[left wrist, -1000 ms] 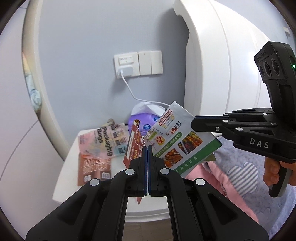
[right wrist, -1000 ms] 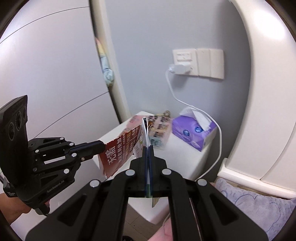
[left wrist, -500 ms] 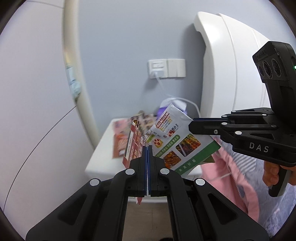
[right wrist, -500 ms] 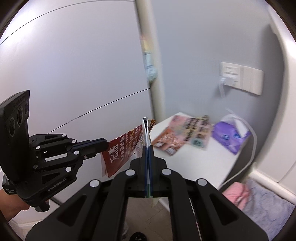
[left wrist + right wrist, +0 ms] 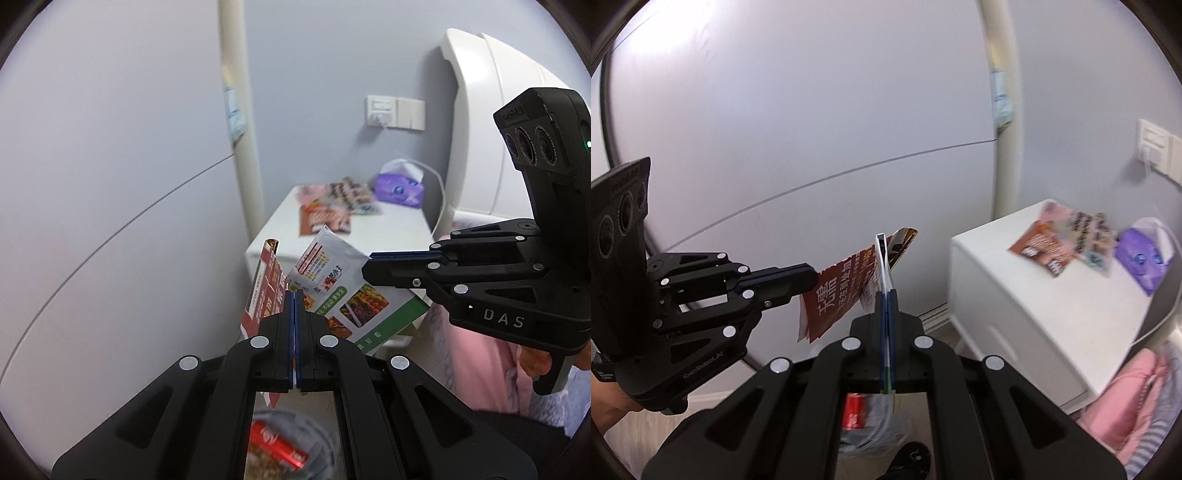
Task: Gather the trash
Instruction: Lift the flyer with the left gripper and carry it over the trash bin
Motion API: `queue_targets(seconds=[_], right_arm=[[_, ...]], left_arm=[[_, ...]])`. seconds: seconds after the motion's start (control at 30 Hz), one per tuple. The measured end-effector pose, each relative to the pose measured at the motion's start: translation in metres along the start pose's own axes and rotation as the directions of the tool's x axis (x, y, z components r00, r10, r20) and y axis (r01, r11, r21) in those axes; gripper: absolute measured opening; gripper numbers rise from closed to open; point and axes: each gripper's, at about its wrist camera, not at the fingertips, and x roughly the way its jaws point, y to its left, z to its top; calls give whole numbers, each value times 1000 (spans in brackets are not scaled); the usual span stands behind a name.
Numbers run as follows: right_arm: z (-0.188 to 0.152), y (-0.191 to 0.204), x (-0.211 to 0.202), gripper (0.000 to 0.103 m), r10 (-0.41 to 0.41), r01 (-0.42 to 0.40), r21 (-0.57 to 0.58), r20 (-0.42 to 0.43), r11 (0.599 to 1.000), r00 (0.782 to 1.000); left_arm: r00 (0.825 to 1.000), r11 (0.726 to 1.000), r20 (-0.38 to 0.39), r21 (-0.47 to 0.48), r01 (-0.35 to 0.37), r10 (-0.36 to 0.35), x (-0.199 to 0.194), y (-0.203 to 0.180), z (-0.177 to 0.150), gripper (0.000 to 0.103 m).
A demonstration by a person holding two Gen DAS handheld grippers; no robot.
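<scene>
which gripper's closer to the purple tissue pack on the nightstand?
Neither clearly. Both the left gripper, shut on a red wrapper, and the right gripper, shut on a white food packet, hang side by side well short of the tissue pack, above a bin.

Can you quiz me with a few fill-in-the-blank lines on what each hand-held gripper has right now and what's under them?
1. The left hand-held gripper is shut on a flat packet whose main colour is ____.
2. The right hand-held gripper is shut on a white packet with a ____ band along its lower edge.
3. In the bin below lies a red ____.
4. A purple tissue pack sits on the white ____.

Missing words: red; green; can; cabinet
</scene>
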Motion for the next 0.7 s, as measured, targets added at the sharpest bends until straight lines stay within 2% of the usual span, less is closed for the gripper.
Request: queue_targets(seconds=[0.17, 0.33, 0.53, 0.7], right_arm=[[-18, 24, 23, 4, 48, -51, -53, -64, 997, 997], [-39, 41, 53, 4, 93, -110, -107, -150, 988, 984], [-62, 46, 85, 4, 137, -178, -145, -257, 973, 957], [-85, 47, 115, 4, 152, -221, -162, -355, 962, 923]], left_arm=[[999, 999, -37, -41, -32, 30, -9, 14, -34, 0], [995, 995, -89, -78, -56, 49, -8, 21, -67, 0], [988, 989, -151, -134, -65, 44, 4, 20, -106, 0], [979, 980, -202, -185, -73, 35, 19, 22, -137, 0]])
